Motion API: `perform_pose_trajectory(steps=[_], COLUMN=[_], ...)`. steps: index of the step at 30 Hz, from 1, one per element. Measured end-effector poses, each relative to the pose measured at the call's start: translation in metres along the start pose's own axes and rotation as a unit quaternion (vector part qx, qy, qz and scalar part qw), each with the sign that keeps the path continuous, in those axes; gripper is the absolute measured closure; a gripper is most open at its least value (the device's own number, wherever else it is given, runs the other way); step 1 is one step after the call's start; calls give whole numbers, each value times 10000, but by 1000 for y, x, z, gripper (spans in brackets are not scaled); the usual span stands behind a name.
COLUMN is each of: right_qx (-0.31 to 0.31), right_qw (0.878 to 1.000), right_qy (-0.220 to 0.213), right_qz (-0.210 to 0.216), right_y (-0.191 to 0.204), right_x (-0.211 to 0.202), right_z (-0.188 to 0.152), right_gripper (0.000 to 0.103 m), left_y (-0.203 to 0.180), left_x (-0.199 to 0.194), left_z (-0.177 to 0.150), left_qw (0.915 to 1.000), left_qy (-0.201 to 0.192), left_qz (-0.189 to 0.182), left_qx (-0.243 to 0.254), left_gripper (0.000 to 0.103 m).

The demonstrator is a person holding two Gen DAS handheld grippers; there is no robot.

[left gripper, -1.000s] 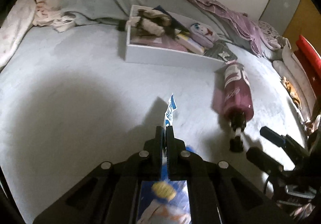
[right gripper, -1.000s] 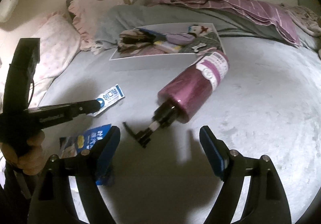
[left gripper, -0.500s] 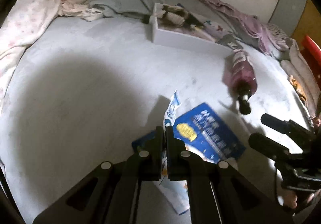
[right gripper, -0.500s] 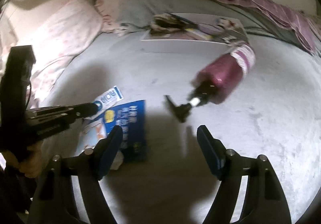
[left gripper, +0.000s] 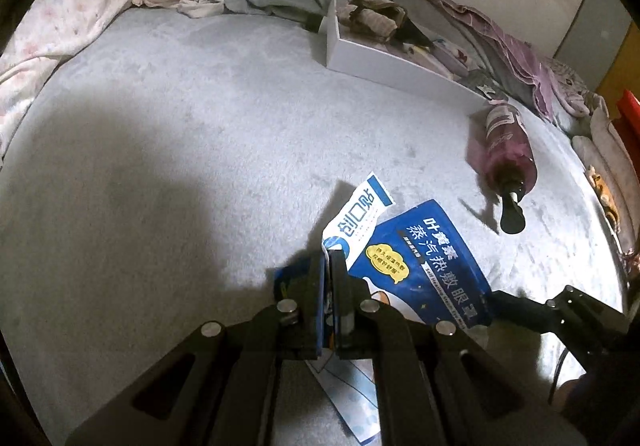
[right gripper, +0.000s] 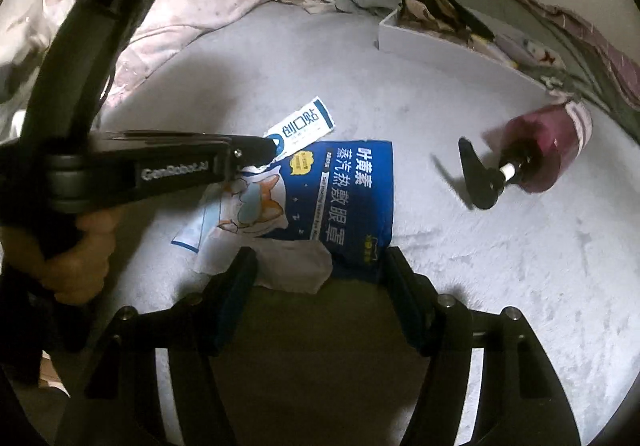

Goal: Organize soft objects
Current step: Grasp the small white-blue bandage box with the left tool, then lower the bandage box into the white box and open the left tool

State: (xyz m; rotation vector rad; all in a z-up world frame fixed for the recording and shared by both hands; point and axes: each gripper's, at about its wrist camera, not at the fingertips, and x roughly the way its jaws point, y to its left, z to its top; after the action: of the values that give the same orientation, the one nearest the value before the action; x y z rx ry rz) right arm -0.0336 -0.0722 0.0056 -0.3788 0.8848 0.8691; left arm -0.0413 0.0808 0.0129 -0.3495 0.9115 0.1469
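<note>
The left gripper (left gripper: 329, 266) is clamped on a small white sachet (left gripper: 358, 216), lifted clear above the bed (left gripper: 180, 134). The right gripper (right gripper: 320, 278), its jaws just closing, straddles the blue pouch (right gripper: 352, 198) lying flat there, likely to pick it up.

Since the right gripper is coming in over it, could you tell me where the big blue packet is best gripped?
Probably by its near bottom edge, from the right gripper's side. The blue packet lies flat on the grey blanket, and that edge already sits between the open jaws, which have just been closing. The left gripper, shut on the small white packet, crowds the far end.
</note>
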Motion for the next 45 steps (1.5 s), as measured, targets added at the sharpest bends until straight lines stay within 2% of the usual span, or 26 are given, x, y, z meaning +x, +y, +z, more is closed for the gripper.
perform_pose_trajectory(steps=[2, 7, 11, 13, 16, 18, 19, 22, 24, 27, 28, 35, 42, 45], right_qx=[-9, 293, 227, 12, -254, -300, -305, -251, -492, -624, -593, 66, 712, 852], right_qw=[10000, 9983, 9980, 9984, 9996, 9995, 9995, 9996, 9983, 9967, 9970, 10000, 9949, 9923], right_qy=[-34, -487, -492, -401, 7, 20, -9, 47, 177, 306, 313, -27, -714, -902], right_qz=[-73, -158, 333, 400, 111, 17, 4, -87, -239, -416, -385, -54, 64, -4], right_y=[0, -23, -17, -4, 10, 13, 13, 10, 15, 16, 14, -23, -73, -95], right_x=[-1, -28, -34, -26, -3, -1, -2, 0, 3, 3, 1, -23, -54, -58], right_z=[1, -1, 0, -1, -2, -2, -2, -1, 1, 1, 2, 13, 43, 59], right_gripper=[37, 37, 38, 43, 52, 54, 64, 74, 78, 93, 95, 99, 99, 99], left_y=[-1, 5, 11, 13, 16, 16, 16, 13, 11, 10, 9, -11, -34, -34], left_x=[0, -2, -10, -14, -15, -14, -13, -13, -13, -13, -14, -18, -23, -20], left_z=[0, 0, -3, -6, -10, -11, -10, -8, -6, -3, -3, 18, 65, 92], left_qw=[10000, 9999, 9998, 9998, 9998, 9997, 9997, 9998, 9998, 9997, 9996, 9994, 9963, 9939], left_qy=[-7, -8, 27, 52, 65, 69, 71, 86, 123, 189, 203, 264, -149, -367], left_qz=[23, -59, -1, 0, 5, 20, 32, 84, 119, 159, 162, -180, -724, -955], left_qx=[17, -93, -185, -190, -200, -226, -222, -159, -125, -90, -87, 136, 446, 409], left_gripper=[102, 102, 102, 102, 102, 102, 102, 102, 102, 102, 102, 102, 102, 102])
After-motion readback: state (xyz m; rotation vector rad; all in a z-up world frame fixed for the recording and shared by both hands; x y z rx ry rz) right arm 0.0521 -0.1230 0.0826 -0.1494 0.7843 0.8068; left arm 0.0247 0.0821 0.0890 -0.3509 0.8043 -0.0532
